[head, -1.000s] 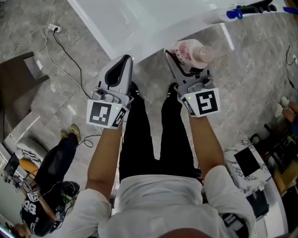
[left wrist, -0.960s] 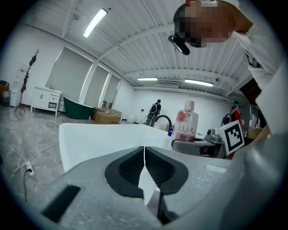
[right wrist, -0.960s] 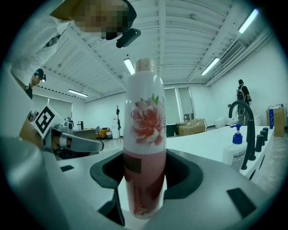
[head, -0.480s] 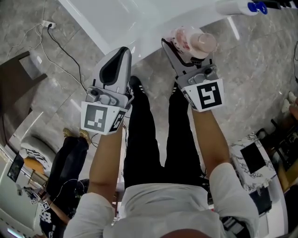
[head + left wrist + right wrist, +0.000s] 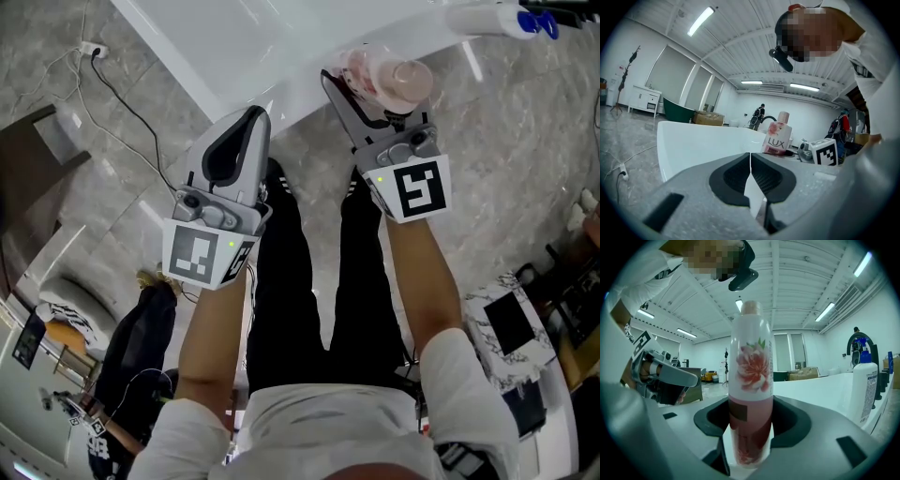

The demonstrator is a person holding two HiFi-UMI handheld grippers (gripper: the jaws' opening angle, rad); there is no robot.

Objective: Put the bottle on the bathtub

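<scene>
Right gripper view: the right claw [image 5: 750,437] grasps the pink bottle [image 5: 751,371] upright between its jaws, low on the body, with a flower printed above. In the left gripper view its label reads LUX, and it stands at the rim of the white bathtub [image 5: 693,145]. The left claw [image 5: 750,173] is clenched on nothing.
</scene>
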